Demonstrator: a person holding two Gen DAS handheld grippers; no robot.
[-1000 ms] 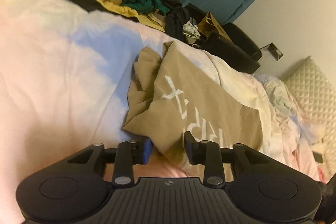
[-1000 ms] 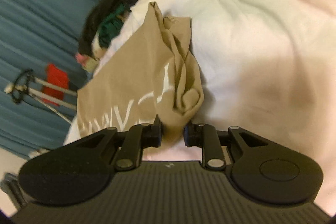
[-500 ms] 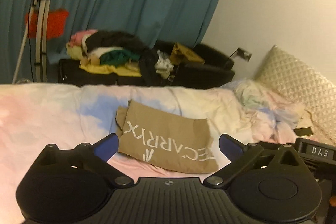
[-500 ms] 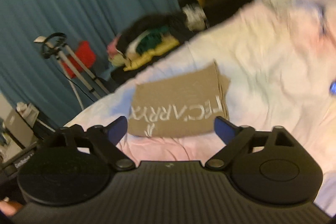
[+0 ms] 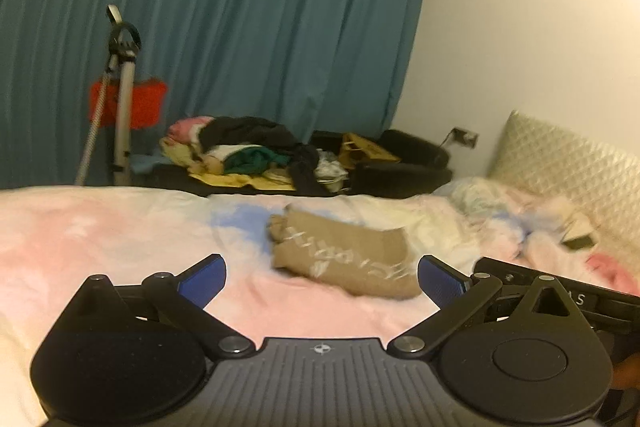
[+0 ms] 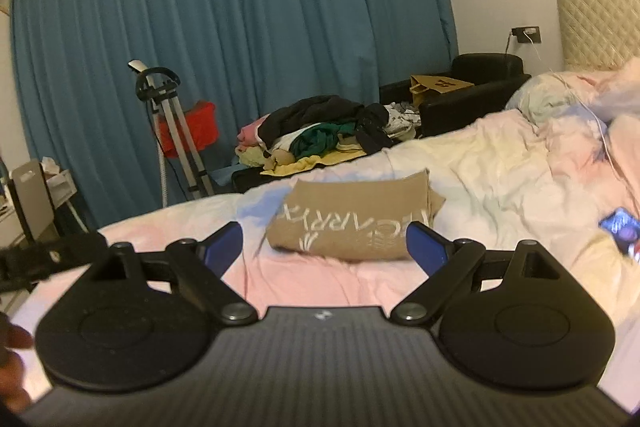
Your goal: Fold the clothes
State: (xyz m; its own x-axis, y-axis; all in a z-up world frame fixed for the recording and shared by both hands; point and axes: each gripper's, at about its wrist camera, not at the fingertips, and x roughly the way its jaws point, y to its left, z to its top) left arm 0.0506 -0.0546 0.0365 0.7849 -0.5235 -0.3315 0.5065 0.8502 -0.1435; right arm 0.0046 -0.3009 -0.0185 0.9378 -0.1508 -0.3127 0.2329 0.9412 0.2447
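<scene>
On the folded tan garment (image 6: pixel 352 223) in front of you, white capital letters run across the top face, upside down in the right wrist view; you can make out "ARRYX" at one end, while the letters at the other end are too blurred to settle. In the left wrist view the same print (image 5: pixel 344 255) is smeared and unreadable. At the right edge of that view, a black device (image 5: pixel 576 297) shows white letters ending in "AS". The brown paper bag (image 6: pixel 438 83) carries a dark mark you cannot read.
</scene>
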